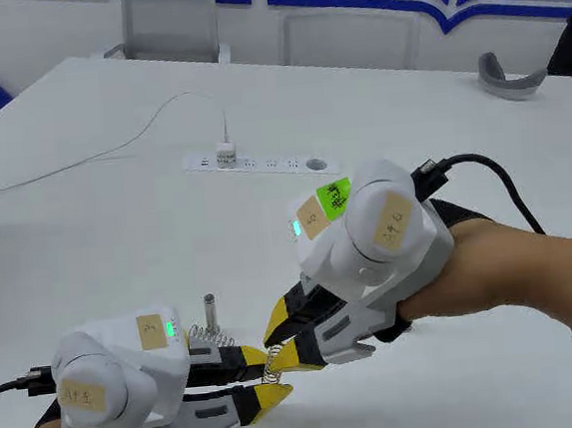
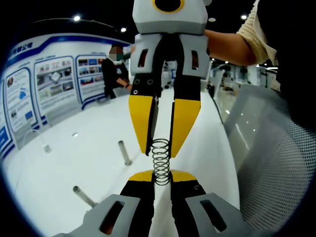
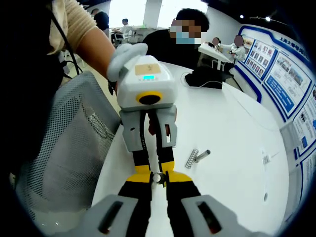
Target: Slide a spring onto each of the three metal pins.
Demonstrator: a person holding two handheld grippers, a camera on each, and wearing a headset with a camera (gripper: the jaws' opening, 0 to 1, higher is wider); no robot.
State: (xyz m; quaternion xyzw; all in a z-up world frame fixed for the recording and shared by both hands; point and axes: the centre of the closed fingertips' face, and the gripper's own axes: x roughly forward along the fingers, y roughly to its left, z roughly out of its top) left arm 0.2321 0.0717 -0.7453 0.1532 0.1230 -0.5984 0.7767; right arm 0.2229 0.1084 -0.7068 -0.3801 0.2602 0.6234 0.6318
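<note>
Presently no pin inspected wears a spring. The thin steel coil spring (image 2: pixel 160 160) is off the white bench (image 1: pixel 97 230), held in the air between the two tools. The left gripper (image 2: pixel 162 181) has its yellow-tipped fingers drawn nearly together, pinching the lower end. The right gripper (image 3: pixel 159 185) appears to nip the upper end between fingers set equally close.

In the left gripper view, the nearer short grey metal pin (image 2: pixel 84 196) and the farther short grey metal pin (image 2: pixel 124 153) both stand bare on the bench. A third pin cannot be made out. A second steel coil spring (image 3: pixel 191 158) lies on the bench just beside a pin, apparently not threaded over it.

Judgement: all three fittings remain outstanding. One spring is in hand and one is waiting.

Surroundings: a white power strip (image 1: pixel 252 163) with a white plugged cable (image 1: pixel 110 149) lies well behind the work. A black cable (image 1: pixel 526 213) trails from the right gripper, clear of the pins. A grey mesh chair (image 2: pixel 266 163) stands at the bench edge. The main hindrance, in my judgement, is the two sets of fingers crowding one short spring.
</note>
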